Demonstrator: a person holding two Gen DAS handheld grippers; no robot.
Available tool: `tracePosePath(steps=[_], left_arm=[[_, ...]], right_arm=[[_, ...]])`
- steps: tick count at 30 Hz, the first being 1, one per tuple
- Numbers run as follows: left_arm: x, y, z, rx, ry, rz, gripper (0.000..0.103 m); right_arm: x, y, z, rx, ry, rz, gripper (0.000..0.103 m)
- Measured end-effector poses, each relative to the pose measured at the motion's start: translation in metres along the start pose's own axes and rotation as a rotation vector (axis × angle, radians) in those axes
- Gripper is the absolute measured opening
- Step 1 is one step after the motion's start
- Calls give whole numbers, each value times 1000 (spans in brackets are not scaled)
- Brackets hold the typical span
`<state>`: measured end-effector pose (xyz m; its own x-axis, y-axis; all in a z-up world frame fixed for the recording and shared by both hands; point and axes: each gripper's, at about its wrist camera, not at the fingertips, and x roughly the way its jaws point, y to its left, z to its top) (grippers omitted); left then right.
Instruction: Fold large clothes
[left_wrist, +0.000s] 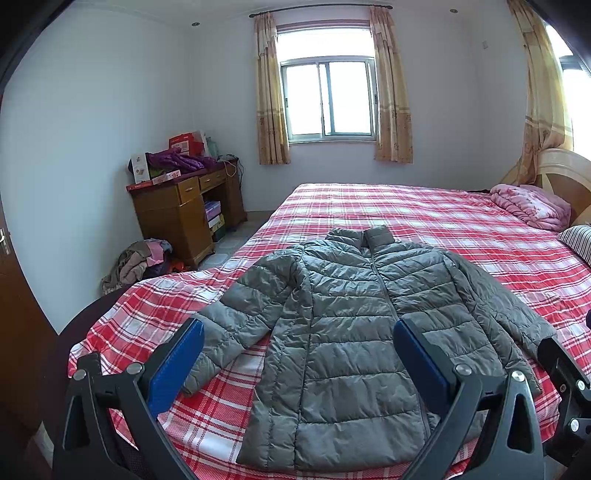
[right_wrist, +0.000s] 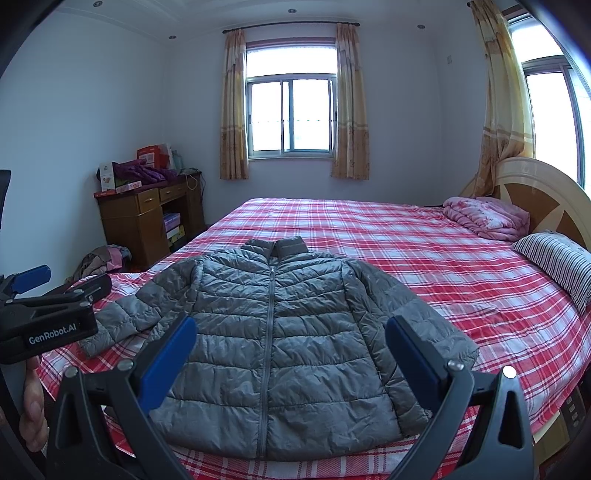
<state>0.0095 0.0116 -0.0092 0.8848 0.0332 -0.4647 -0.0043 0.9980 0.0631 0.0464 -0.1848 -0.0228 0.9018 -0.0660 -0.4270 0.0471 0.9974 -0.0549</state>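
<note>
A grey quilted puffer jacket (left_wrist: 343, 332) (right_wrist: 273, 332) lies flat on the red plaid bed (left_wrist: 443, 221) (right_wrist: 369, 236), zipped, collar pointing away, both sleeves spread outward. My left gripper (left_wrist: 297, 328) hovers over the jacket's near hem, open, blue pads wide apart with nothing between them. My right gripper (right_wrist: 290, 325) is likewise open above the hem, holding nothing. The left gripper's body also shows at the left edge of the right wrist view, held by a hand (right_wrist: 33, 402).
A folded pink quilt (right_wrist: 484, 216) and striped pillow (right_wrist: 557, 266) lie by the headboard at right. A wooden desk (left_wrist: 184, 210) with clutter stands in the far left corner, and a clothes pile (left_wrist: 140, 262) sits on the floor. Windows with curtains are behind.
</note>
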Motion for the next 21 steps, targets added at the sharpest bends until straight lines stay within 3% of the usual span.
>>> tracePosePath(steps=[15,21], left_arm=[[7,2,-1,5,9,7,102],[41,0,-14,29,44,27,102]], right_arm=[[4,2,-4,0,8,2,103],[19,-8,-6,2,37,-6,103]])
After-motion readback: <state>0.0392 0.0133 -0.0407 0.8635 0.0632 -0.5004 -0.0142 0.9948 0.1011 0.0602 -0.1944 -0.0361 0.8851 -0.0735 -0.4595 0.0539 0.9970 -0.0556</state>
